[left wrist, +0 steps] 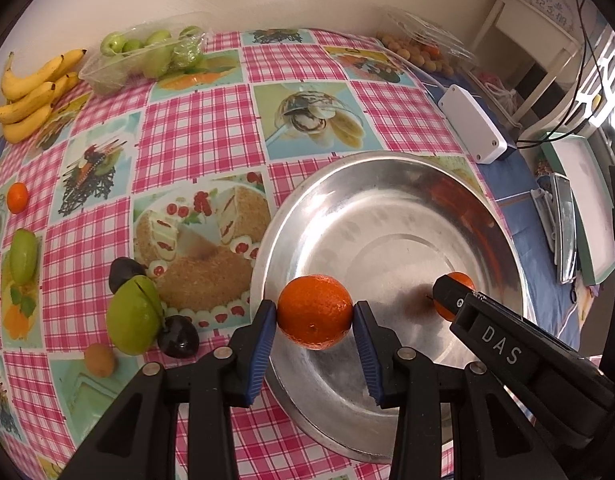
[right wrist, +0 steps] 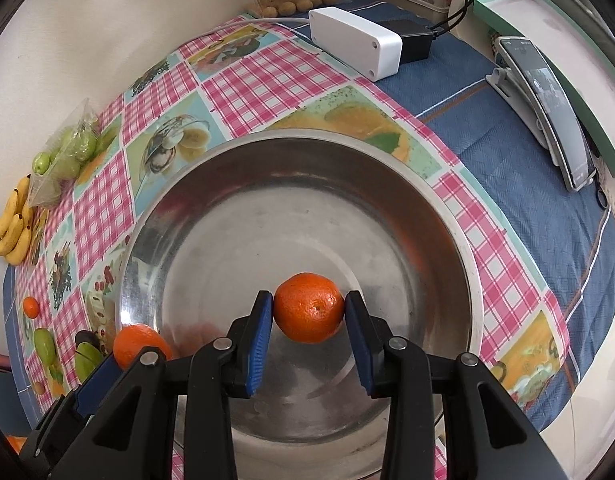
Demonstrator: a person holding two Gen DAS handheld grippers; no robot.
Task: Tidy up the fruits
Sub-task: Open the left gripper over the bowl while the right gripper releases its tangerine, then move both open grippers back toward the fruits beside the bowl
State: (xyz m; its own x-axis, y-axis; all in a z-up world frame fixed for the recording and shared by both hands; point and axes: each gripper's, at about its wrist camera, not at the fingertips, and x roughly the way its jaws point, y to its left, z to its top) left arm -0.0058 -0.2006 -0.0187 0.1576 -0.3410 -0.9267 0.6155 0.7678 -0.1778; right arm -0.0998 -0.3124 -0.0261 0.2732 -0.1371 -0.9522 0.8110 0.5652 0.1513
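- The metal bowl [right wrist: 447, 216] fills the middle of the right wrist view and the lower right of the left wrist view. I see no fruit lying loose on its floor; the orange patches on its wall read as reflections. So nothing looks dropped off yet.
- The checked tablecloth [left wrist: 195, 136] carries the fruit left to sort, mostly along the left side of the left wrist view.
- The bananas [left wrist: 31, 92] lie at the upper left edge, beside a clear tray of green fruit [left wrist: 147, 56], both well apart from the bowl.
- A large green fruit [left wrist: 133, 316] sits at lower left with two dark plums [left wrist: 178, 336] touching or just beside it, near the bowl's rim. A smaller green fruit [left wrist: 23, 256] lies at the far left edge.
- The left gripper [left wrist: 314, 316] has its blue pads pressed on either side of an orange [left wrist: 314, 312], held over the bowl's near left rim.
- The right gripper [right wrist: 309, 312] is likewise clamped on a second orange [right wrist: 309, 307], centred over the bowl's floor; whether it touches the floor I cannot tell.
- A small orange [left wrist: 17, 197] and a brown fruit [left wrist: 99, 360] remain on the cloth.
- Judgement: early stage, with two oranges about to go in and most fruit outstanding.
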